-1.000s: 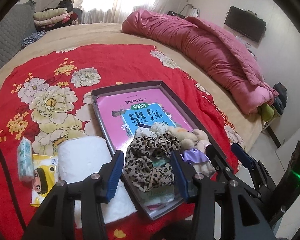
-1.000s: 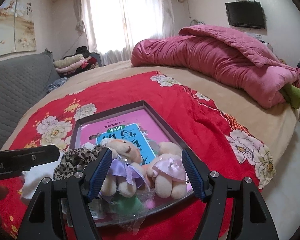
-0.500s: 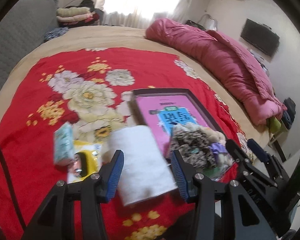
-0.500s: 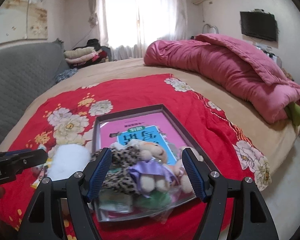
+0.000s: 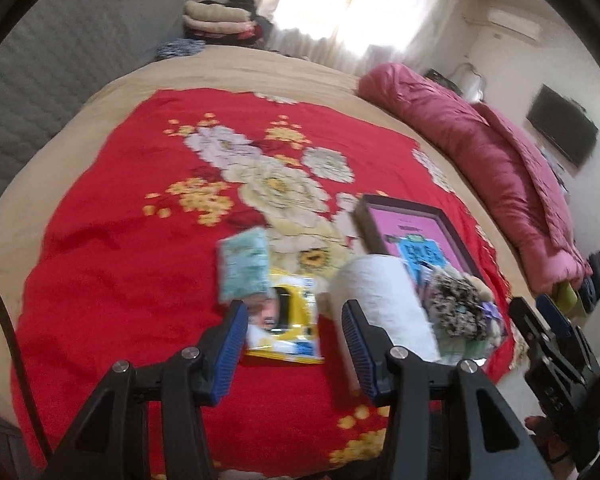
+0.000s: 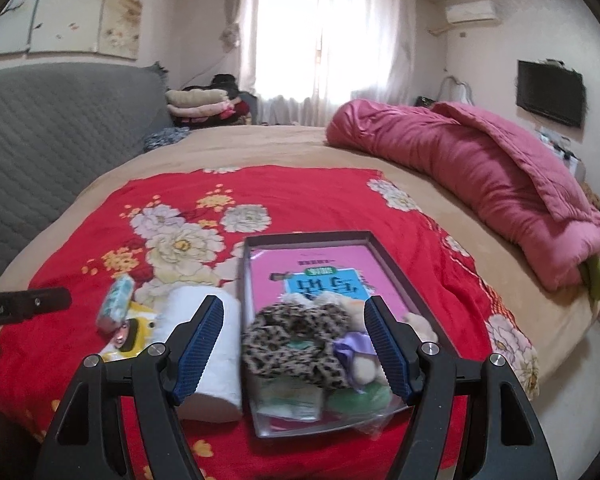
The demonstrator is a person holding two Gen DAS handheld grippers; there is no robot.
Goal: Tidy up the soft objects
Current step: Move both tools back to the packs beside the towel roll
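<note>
A dark tray (image 6: 308,235) lined with a pink book lies on the red flowered cloth (image 6: 300,196). At its near end sit a leopard-print soft piece (image 6: 296,340), small plush bears (image 6: 360,360) and a green packet (image 6: 356,396). A white paper roll (image 6: 230,352) lies left of the tray, then a yellow packet (image 6: 136,332) and a teal tissue pack (image 6: 116,304). My right gripper (image 6: 295,304) hangs open above the leopard piece. My left gripper (image 5: 294,312) is open above the yellow packet (image 5: 288,320), with the roll (image 5: 384,284) at its right finger and the tissue pack (image 5: 244,266) just beyond.
A rolled pink quilt (image 6: 480,172) runs along the bed's right side. A grey padded backrest (image 6: 52,128) stands at the left, folded clothes (image 6: 200,104) at the back. The bed's edge drops off right of the tray (image 5: 400,202).
The left gripper has swung left, from over the tray's leopard piece to over the yellow packet. The right gripper has risen and shifted from the bears to the leopard piece. Both stayed open.
</note>
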